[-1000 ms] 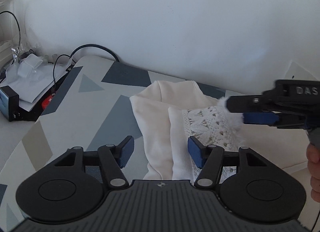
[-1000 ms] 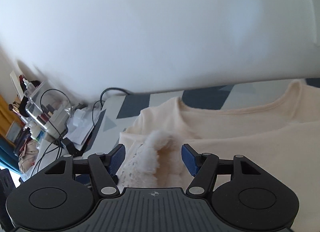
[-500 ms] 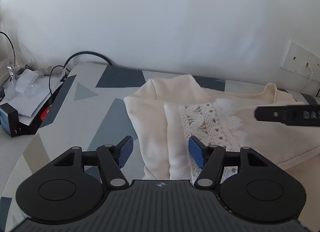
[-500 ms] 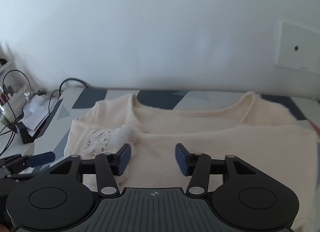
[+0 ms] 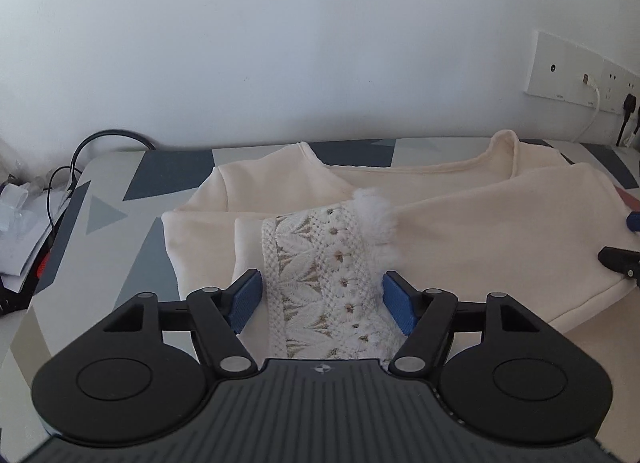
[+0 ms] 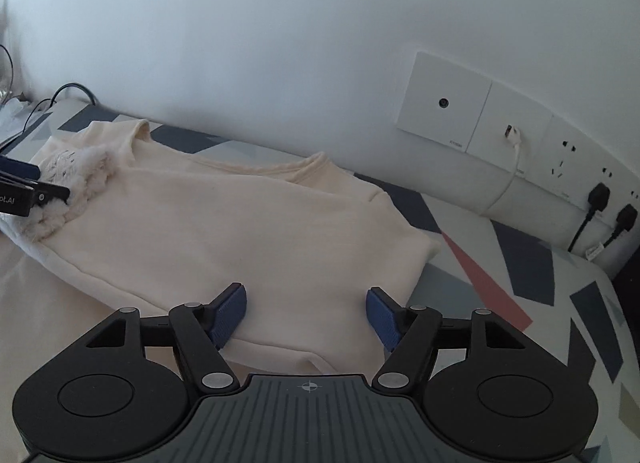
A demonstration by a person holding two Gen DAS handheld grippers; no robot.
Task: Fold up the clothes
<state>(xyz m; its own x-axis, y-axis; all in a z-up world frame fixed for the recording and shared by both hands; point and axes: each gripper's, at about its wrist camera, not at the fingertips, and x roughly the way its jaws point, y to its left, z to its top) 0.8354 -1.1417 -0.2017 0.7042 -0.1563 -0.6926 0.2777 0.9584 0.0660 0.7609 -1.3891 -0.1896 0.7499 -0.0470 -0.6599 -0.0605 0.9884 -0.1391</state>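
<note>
Cream sweater [image 5: 460, 231], hem cut off, claws [image 5: 322, 299] open

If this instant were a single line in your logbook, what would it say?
task: fold clothes | left gripper: open over lace sleeve cuff | right gripper: open over cream sweater | patterned tabletop
</note>
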